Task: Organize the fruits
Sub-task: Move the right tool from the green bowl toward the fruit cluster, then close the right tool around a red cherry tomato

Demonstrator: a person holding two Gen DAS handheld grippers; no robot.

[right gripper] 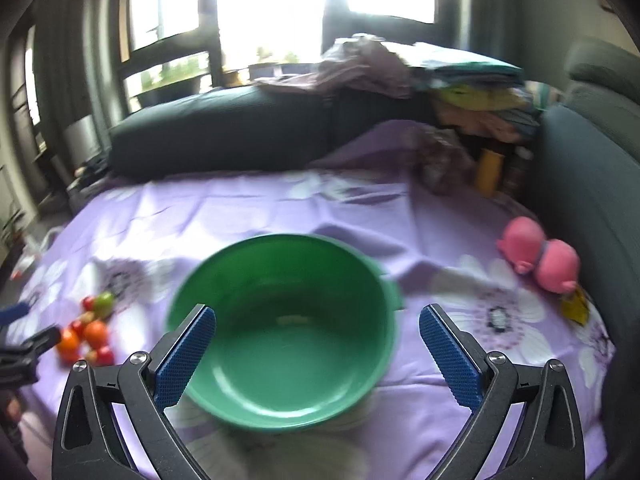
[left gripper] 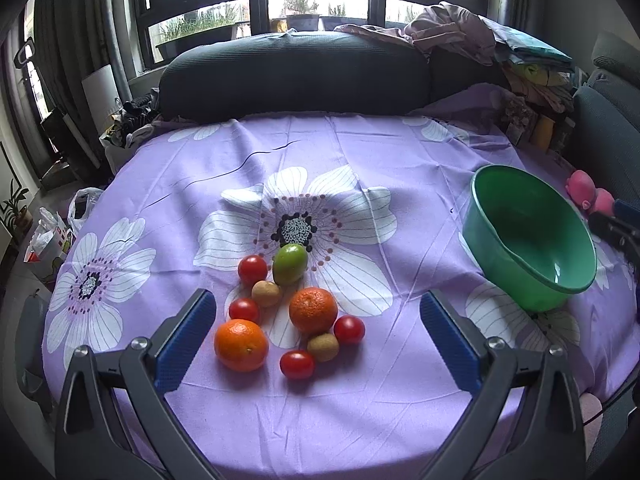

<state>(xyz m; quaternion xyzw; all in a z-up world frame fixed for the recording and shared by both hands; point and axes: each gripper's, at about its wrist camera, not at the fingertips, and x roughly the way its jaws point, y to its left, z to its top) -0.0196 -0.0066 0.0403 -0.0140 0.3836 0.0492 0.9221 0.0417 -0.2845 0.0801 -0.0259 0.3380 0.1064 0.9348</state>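
left gripper (left gripper: 316, 320): fingers wide apart, nothing held, hanging over the fruit
fruit pile (left gripper: 292, 312): oranges, cherry tomatoes, a green one, bunched on the purple tablecloth (left gripper: 360, 160)
green bowl (right gripper: 284, 320): right of the pile
right gripper (right gripper: 316, 320): fingers spread, above the bowl

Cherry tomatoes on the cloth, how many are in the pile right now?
4. One at the far left beside the green fruit, one left of centre, one right of the far orange, one nearest the camera. None looks hidden.
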